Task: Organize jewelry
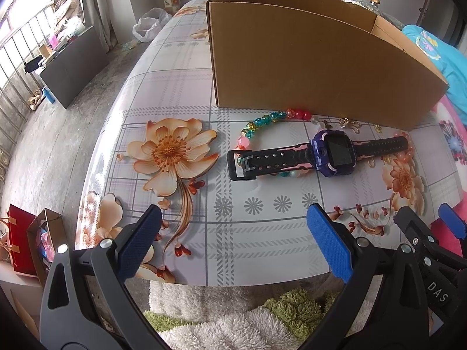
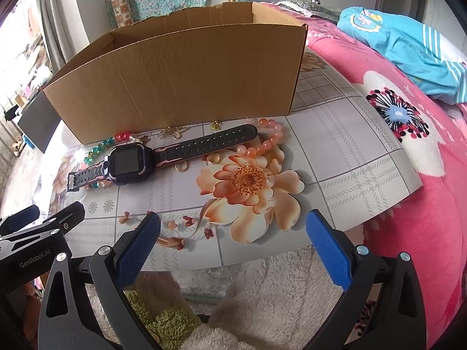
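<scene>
Both claws hang wide open and empty over the near edge of the counter [image 1: 181,93]: the left claw [image 1: 233,242] and the right claw [image 2: 233,245]. The watch [image 1: 324,153] lies flat before the box [image 1: 306,67], across a multicoloured bead bracelet [image 1: 262,122]. A peach bracelet [image 2: 262,145] and gold rings [image 2: 182,166] lie by its strap.

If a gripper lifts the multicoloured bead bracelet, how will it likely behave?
Probably floppy: the multicoloured bead bracelet is a loop of separate strung beads, so it should sag. It may snag, since the watch strap lies across it. The glossy round beads look slippery.
</scene>
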`<state>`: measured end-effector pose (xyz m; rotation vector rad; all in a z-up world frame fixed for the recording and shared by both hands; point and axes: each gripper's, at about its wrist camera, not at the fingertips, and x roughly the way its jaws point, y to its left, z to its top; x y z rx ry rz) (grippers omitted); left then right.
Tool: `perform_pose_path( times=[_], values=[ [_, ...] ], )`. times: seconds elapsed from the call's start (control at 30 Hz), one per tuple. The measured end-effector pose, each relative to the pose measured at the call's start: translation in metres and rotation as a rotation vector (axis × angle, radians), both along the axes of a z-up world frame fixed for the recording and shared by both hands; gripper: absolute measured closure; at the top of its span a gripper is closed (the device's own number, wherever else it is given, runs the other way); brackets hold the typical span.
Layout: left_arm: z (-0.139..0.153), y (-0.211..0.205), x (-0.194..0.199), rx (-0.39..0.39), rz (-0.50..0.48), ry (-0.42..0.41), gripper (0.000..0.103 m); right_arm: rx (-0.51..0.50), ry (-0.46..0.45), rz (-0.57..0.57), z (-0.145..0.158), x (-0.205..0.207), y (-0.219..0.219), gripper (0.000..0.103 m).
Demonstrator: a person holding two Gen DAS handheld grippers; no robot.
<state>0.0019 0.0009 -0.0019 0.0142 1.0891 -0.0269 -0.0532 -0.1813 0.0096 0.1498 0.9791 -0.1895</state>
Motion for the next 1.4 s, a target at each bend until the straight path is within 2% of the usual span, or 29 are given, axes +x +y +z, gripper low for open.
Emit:
perform_pose_path(
  times=[0.7,0.97,1.1,1.27,1.37,1.4],
  values=[
    [0.0,0.002,0.001,-0.001,0.002,0.002,0.007,0.003,0.0,-0.003,0.0,0.001,0.0,0.006],
    [-0.001,0.014,0.007,-0.029,-0.001,0.003,0.007,0.008,-0.017,-0.007,0.0,0.001,-0.005,0.006],
    [-0.001,0.026,0.007,-0.087,-0.023,-0.048,0.007,-0.032,-0.069,-0.003,0.01,0.002,-0.012,0.006],
    [0.004,0.045,0.007,-0.215,-0.127,-0.121,0.007,-0.018,-0.148,0.074,0.025,0.011,-0.01,0.006],
    [0.003,0.055,0.013,-0.298,-0.148,-0.106,0.007,0.022,-0.175,0.126,0.027,0.02,-0.002,0.006],
    [0.002,0.059,0.015,-0.336,-0.15,-0.099,0.007,0.034,-0.181,0.144,0.026,0.022,0.001,0.01]
  ],
)
